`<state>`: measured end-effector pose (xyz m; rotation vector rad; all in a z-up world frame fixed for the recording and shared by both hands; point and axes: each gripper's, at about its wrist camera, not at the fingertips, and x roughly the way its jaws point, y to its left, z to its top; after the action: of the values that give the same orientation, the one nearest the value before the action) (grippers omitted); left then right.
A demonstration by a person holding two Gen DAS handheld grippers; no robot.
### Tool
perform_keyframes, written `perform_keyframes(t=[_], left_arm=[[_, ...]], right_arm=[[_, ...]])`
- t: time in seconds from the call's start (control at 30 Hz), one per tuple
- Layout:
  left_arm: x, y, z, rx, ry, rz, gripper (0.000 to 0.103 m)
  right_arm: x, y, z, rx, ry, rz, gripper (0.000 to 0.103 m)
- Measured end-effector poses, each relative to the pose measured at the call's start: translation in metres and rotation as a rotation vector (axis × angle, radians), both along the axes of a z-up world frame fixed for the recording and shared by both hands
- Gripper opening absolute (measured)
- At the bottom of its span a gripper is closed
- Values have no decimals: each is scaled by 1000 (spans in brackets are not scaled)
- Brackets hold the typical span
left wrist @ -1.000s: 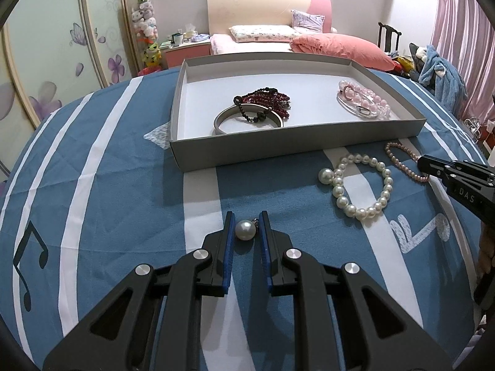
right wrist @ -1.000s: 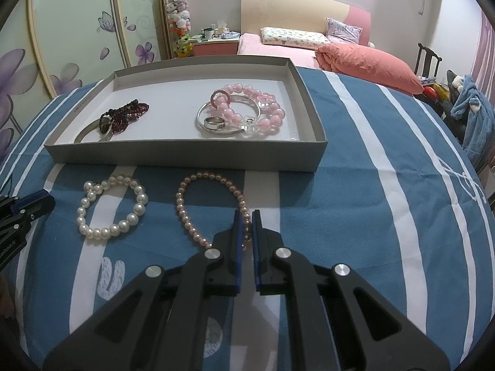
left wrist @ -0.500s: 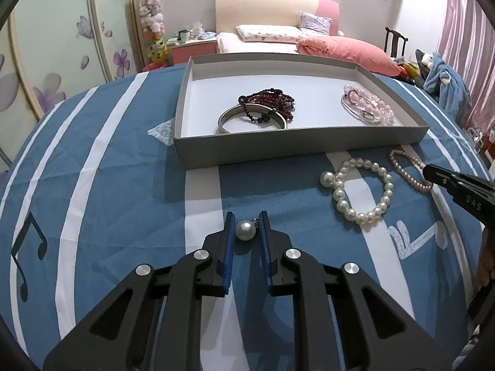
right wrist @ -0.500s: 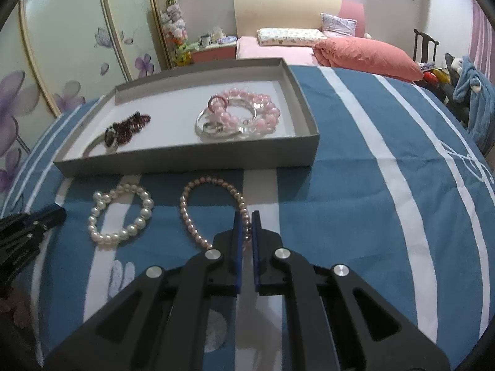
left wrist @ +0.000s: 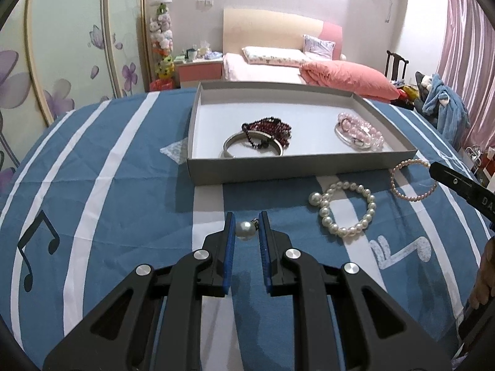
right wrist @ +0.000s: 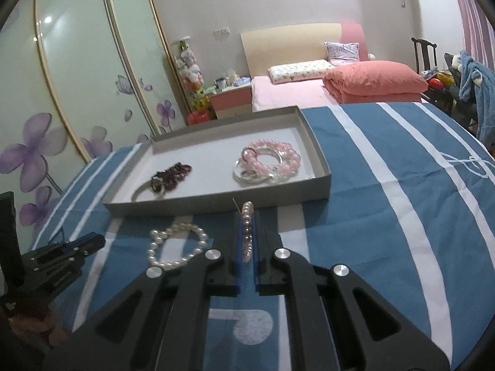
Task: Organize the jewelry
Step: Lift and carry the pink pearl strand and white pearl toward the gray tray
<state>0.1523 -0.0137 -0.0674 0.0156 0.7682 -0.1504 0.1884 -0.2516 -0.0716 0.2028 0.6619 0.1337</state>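
Pinching a round glossy pearl point(left wrist: 246, 230), left claw point(left wrist: 246, 232); right claw point(right wrist: 246, 232) clamps small pink beads point(right wrist: 247, 232).

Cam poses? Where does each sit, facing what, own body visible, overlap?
Left wrist: on left gripper, facing the grey tray; fingers hold a pearl pendant; a hand at right edge.
Right wrist: on right gripper, facing the tray obliquely; fingers pinch a pink bead bracelet.
Shared: tray, white pearl bracelet, each other's gripper.

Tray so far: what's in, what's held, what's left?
In the tray: bangle, dark red beads, pink bracelet. In hand: left gripper holds a pearl, right gripper the pink pearl strand. Left: white pearl bracelet on the cloth.
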Motion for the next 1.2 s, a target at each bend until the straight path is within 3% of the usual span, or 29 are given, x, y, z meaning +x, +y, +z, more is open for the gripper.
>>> perform_keyframes(t=[0.53, 1.2], left_arm=[[-23, -16, 30, 16, -200, 8, 16], [-33, -27, 59, 3, -359, 26, 16]], right_arm=[[-26, 20, 24, -25, -146, 1, 6], [-50, 42, 65, -121, -373, -43, 6]])
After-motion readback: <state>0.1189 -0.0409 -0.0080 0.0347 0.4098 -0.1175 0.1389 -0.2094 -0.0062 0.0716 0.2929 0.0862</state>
